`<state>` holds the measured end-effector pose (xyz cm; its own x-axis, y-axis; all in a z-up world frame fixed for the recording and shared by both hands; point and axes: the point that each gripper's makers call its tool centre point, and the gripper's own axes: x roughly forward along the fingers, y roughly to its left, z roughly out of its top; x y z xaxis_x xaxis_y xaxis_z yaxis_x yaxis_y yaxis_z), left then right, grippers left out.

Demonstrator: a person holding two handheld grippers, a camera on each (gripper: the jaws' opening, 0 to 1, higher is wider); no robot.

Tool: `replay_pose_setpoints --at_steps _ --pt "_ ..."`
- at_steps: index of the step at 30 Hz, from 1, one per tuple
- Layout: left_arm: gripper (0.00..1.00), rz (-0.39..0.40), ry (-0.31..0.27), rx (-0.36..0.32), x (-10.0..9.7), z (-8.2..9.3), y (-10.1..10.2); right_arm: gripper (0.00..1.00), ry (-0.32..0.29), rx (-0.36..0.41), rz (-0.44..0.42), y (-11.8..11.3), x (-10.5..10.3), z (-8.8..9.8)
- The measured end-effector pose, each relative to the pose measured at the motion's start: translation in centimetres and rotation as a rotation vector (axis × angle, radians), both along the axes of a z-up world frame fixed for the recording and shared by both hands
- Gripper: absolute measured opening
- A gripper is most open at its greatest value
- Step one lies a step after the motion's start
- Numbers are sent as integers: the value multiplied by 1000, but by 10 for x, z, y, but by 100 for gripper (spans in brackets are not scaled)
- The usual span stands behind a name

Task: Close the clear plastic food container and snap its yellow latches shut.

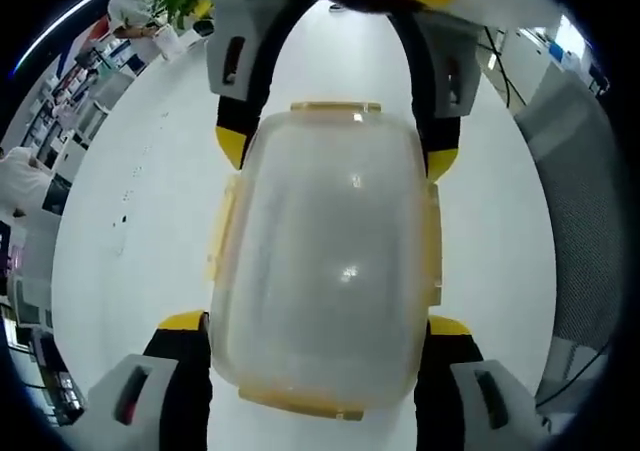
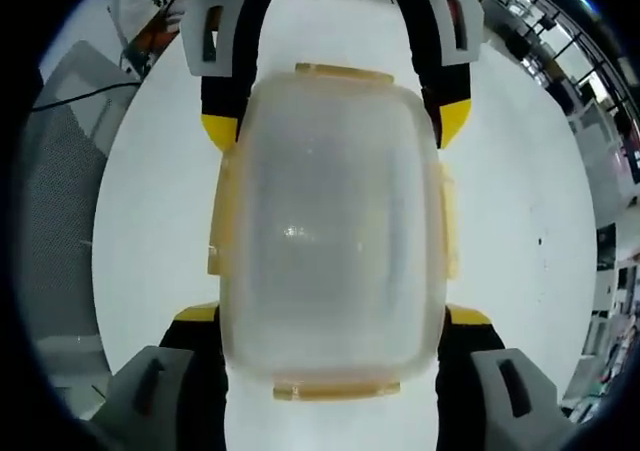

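On the white table (image 1: 130, 191) the clear container (image 1: 325, 261) lies lengthwise between the two tools. The left gripper (image 1: 320, 371) and the right gripper (image 2: 330, 356) face each other across it, both spread wide, gripping nothing, equally near. Yellow latches (image 1: 222, 226) run along its sides and ends; whether they're snapped down, I can't tell.

The left gripper (image 1: 318, 333) holds its yellow-tipped jaws spread wide, one on each side of the container (image 1: 325, 261). The right gripper (image 2: 333, 321) faces it from the far side, jaws equally parted. Each gripper's tips reach toward the other's, the two pairs meeting head-on along the container's flanks.
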<state>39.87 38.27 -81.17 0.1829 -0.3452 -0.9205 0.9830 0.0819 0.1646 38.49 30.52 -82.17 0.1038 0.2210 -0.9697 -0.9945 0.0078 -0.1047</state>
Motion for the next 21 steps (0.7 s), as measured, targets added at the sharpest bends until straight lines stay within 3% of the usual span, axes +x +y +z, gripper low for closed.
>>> replay_pose_setpoints --at_steps 7,11,17,21 --pt "83 -2 -7 7 -1 0 -1 87 3 -27 44 -4 0 -5" --pt "84 -95 -80 87 0 -5 6 89 -12 -20 29 -3 0 -6" --pt "87 -25 -12 24 -2 -2 0 88 -15 10 45 -5 1 -3" --pt "86 -19 -11 11 -2 -1 0 87 -35 44 16 -7 5 2"
